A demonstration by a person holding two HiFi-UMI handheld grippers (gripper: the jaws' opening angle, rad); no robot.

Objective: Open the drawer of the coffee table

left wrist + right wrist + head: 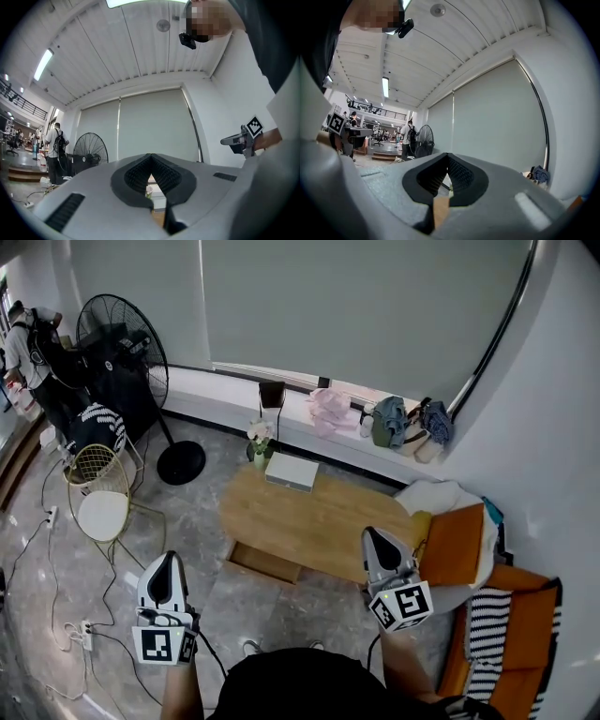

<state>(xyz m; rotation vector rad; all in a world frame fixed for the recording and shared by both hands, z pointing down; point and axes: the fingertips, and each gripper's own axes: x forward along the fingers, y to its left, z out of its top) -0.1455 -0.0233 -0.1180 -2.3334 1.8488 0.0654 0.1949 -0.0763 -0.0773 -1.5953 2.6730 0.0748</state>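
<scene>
The oval wooden coffee table (pixel 319 521) stands in the middle of the head view. On its far edge are a white box (pixel 291 471) and a small vase of flowers (pixel 260 441). A wooden box-like part (pixel 265 562) shows under the near left side; I cannot tell whether it is the drawer. My left gripper (pixel 167 557) hangs over the floor, left of the table, with its jaws together and empty. My right gripper (pixel 369 532) is over the table's near right edge, also shut on nothing. Each gripper view looks level across the room, with the left gripper (pixel 151 157) and right gripper (pixel 447 155) closed at the tips.
A standing fan (pixel 127 343) and a wire chair (pixel 101 495) are at the left, with cables and a power strip (pixel 86 634) on the floor. A sofa with an orange cushion (pixel 453 545) is at the right. Clothes and bags (pixel 389 420) lie on the sill. A person (pixel 28 343) stands far left.
</scene>
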